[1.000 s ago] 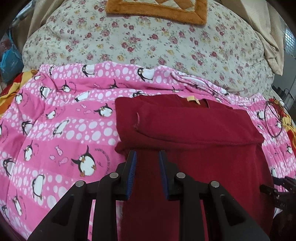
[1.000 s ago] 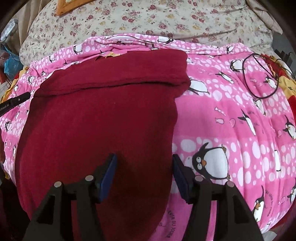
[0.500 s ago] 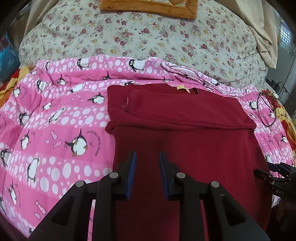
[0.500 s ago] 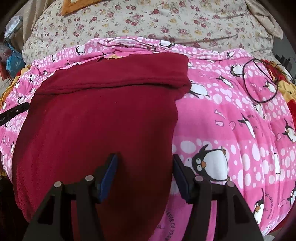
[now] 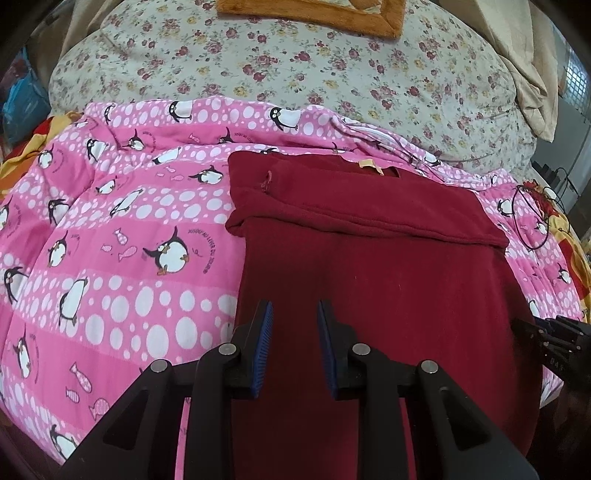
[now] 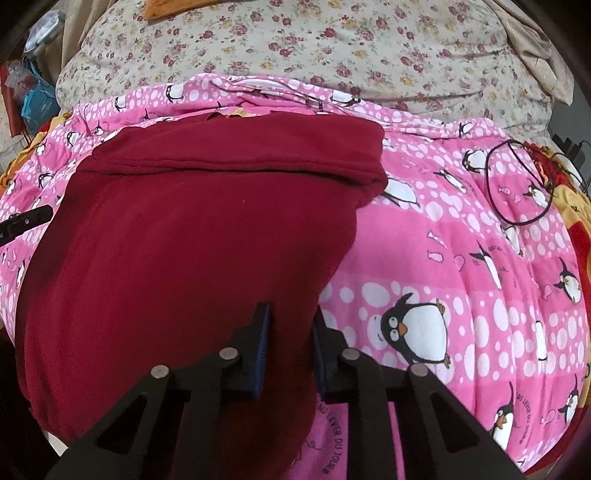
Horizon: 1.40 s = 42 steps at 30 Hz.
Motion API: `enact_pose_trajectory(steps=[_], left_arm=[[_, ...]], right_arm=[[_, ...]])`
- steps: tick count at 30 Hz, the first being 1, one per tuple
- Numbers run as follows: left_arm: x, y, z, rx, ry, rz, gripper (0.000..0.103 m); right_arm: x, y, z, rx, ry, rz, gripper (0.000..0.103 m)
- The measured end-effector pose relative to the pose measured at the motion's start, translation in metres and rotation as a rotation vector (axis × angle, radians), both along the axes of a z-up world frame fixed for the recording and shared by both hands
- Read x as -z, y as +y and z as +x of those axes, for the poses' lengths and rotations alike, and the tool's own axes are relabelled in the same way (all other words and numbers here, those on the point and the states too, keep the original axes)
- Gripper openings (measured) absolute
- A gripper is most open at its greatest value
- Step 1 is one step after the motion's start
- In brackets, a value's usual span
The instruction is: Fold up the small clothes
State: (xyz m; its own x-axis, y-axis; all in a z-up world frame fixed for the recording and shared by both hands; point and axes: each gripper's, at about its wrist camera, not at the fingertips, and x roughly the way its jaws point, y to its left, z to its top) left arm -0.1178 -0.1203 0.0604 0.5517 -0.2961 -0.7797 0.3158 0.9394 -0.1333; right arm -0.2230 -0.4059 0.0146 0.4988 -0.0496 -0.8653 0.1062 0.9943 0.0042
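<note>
A dark red fleece garment (image 5: 369,277) lies flat on the pink penguin blanket (image 5: 110,240), its top part folded down in a band and a yellow label (image 5: 371,167) at the neck. My left gripper (image 5: 295,321) hovers over the garment's lower left edge, jaws a narrow gap apart with nothing pinched. In the right wrist view the garment (image 6: 184,221) fills the left half. My right gripper (image 6: 290,325) is closing on its lower right edge, with red fabric between the pads. The other tool shows at each view's side: the right gripper (image 5: 554,339) and the left gripper (image 6: 26,221).
A floral quilt (image 5: 295,66) rises behind the blanket, with an orange-edged cushion (image 5: 314,14) on top. A black cord loop (image 6: 517,184) lies on the blanket to the right of the garment. Blue bags (image 6: 37,99) sit at the far left.
The right jaws have narrowed sharply around the garment's right edge. The left gripper has slid right, from the blanket's side onto the garment's left edge.
</note>
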Motion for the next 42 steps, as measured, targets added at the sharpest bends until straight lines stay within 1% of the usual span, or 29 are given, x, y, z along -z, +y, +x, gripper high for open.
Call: enact_pose_trajectory(steps=[2,6,11,19,29,31,33,35,36,37,39,40,41,42], left_arm=[[0.001,0.000,-0.002,0.002,0.000,0.006,0.015],[0.005,0.000,-0.006,0.004,0.007,0.023,0.015],[0.005,0.004,-0.009,-0.008,0.003,0.021,0.015],[0.010,0.011,-0.010,-0.028,0.024,0.017,0.015],[0.010,0.011,-0.012,-0.026,0.023,0.020,0.015],[0.011,0.013,-0.016,-0.025,0.031,0.034,0.015],[0.010,0.019,-0.025,-0.028,0.032,0.029,0.015],[0.010,0.027,-0.034,-0.038,0.035,0.020,0.015],[0.012,0.032,-0.040,-0.045,0.043,0.017,0.015],[0.014,0.036,-0.044,-0.051,0.054,0.019,0.015],[0.019,0.042,-0.051,-0.057,0.085,0.019,0.015],[0.023,0.047,-0.056,-0.057,0.112,0.012,0.015],[0.025,0.050,-0.059,-0.058,0.126,0.003,0.015],[0.027,0.055,-0.063,-0.062,0.143,-0.020,0.015]], right_arm=[[-0.002,0.003,-0.002,-0.009,0.000,-0.020,0.015],[-0.004,0.007,-0.003,-0.014,-0.002,-0.053,0.014],[-0.006,0.006,-0.005,-0.012,-0.006,-0.055,0.014],[-0.006,0.006,-0.006,-0.009,-0.011,-0.052,0.014],[-0.006,0.006,-0.007,-0.007,-0.014,-0.050,0.014],[-0.007,0.007,-0.007,-0.011,-0.015,-0.051,0.012],[-0.010,0.001,-0.009,-0.019,-0.002,-0.070,0.012],[-0.014,-0.016,-0.010,0.013,0.007,-0.031,0.011],[-0.014,-0.021,-0.011,0.035,0.008,-0.036,0.007],[-0.015,-0.029,-0.013,0.053,0.003,-0.039,0.007],[-0.020,-0.036,-0.020,0.031,-0.017,0.064,0.007],[-0.024,-0.036,-0.025,0.023,-0.026,0.085,0.007],[-0.028,-0.034,-0.032,-0.004,-0.022,0.094,0.009],[-0.030,-0.031,-0.040,-0.046,0.000,0.109,0.018]])
